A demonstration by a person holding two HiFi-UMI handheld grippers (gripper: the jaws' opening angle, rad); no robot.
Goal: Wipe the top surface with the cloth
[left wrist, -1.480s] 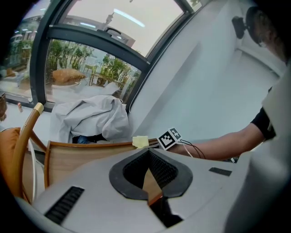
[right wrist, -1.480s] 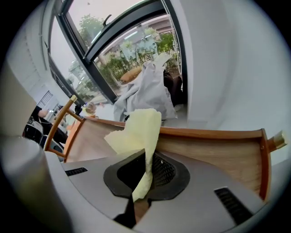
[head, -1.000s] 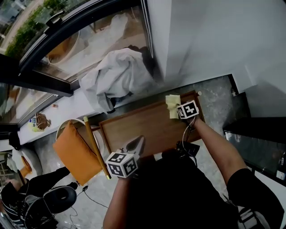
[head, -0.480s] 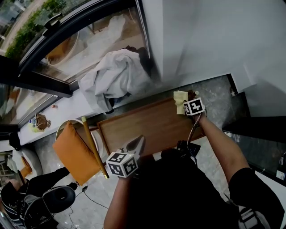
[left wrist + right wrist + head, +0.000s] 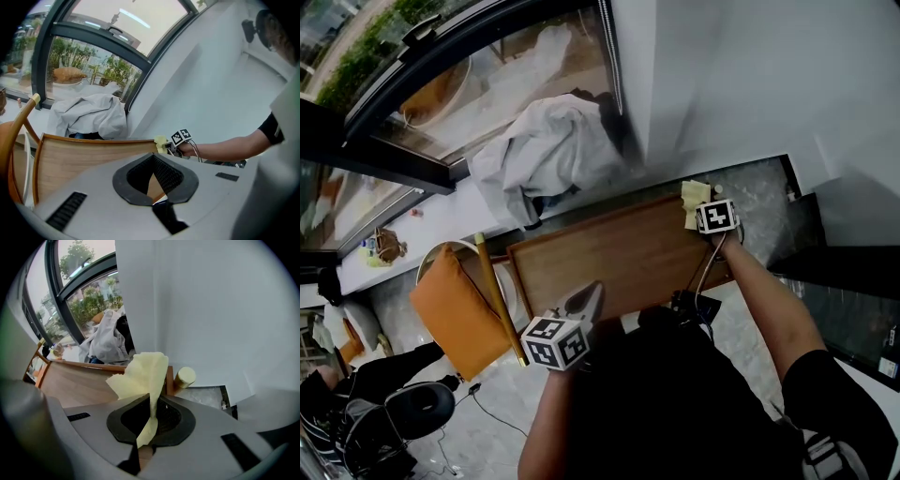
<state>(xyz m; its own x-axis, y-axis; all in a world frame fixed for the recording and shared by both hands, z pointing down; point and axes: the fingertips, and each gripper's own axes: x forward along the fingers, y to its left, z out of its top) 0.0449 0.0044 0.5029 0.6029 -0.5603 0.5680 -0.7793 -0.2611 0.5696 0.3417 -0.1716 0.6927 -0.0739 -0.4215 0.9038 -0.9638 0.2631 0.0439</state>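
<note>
Right gripper view: right hand-held gripper pinches the evidently soft, light cloth by its lower edge, centre frame; left hand-held gripper closed, empty.

Black short-sleeved shirt; grey left gripper

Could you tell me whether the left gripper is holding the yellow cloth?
No, the yellow cloth is pinched in the right gripper; the left gripper holds nothing.
</note>
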